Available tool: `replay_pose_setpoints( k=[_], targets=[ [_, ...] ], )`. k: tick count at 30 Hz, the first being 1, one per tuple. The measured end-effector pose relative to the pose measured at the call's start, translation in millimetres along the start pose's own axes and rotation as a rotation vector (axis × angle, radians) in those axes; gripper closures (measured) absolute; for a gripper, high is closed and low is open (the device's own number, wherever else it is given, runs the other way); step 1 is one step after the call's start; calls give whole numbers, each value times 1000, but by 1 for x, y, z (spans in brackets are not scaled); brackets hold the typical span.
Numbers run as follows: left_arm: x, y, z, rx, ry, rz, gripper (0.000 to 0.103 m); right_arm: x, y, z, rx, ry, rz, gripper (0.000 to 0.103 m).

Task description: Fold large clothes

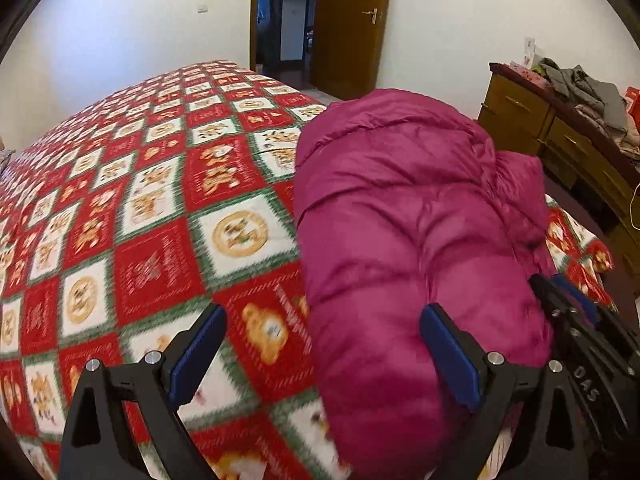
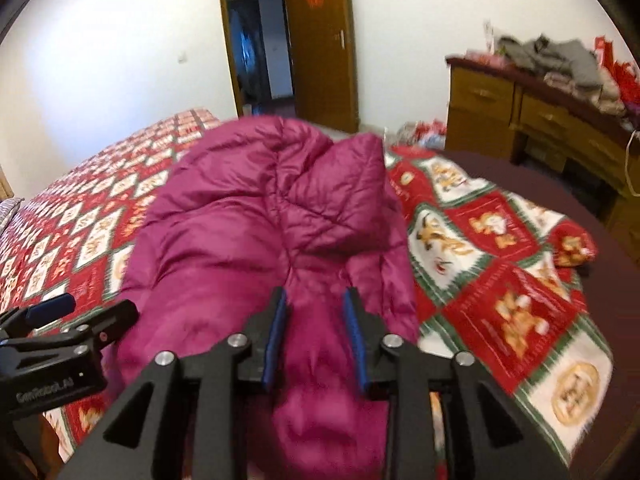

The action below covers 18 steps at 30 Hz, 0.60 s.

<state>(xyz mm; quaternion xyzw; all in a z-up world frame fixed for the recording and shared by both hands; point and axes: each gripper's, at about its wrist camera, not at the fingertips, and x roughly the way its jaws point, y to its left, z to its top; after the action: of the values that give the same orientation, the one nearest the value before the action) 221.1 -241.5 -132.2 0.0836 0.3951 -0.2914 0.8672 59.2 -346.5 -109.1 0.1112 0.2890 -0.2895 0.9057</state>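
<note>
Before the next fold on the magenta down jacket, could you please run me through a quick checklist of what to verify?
1. Left hand-held gripper open: ok, fingers wide apart, nothing clamped.
2. Right hand-held gripper grip on the magenta down jacket: cannot tell; its fingers straddle the fabric with a gap.
3. Jacket resting on the patterned blanket: ok.
4. Jacket bundled rather than spread out: ok, puffy and folded over.
5. Blanket smooth beside the jacket: not ok, rumpled at the bed's right edge.
6. Image sharpness: not ok, both views are motion-blurred.
</note>
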Motion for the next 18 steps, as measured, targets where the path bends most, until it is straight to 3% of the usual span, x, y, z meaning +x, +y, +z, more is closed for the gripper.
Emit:
replay_pose_setpoints(
  k=[4, 7, 9, 18],
  targets=[
    [-19, 1, -28, 37, -22, 48, 5, -32, 8, -13, -24, -53, -13, 54],
    [-34, 4, -47, 33, -35, 65, 5, -41, 9, -18, -7, -34, -12, 49],
    [-42, 8, -55, 12, -44, 79, 5, -45, 8, -22, 27, -19, 0, 36],
    [-95, 27, -81, -105, -111, 104, 5, -75, 11, -54, 67, 81, 106, 34]
  ],
)
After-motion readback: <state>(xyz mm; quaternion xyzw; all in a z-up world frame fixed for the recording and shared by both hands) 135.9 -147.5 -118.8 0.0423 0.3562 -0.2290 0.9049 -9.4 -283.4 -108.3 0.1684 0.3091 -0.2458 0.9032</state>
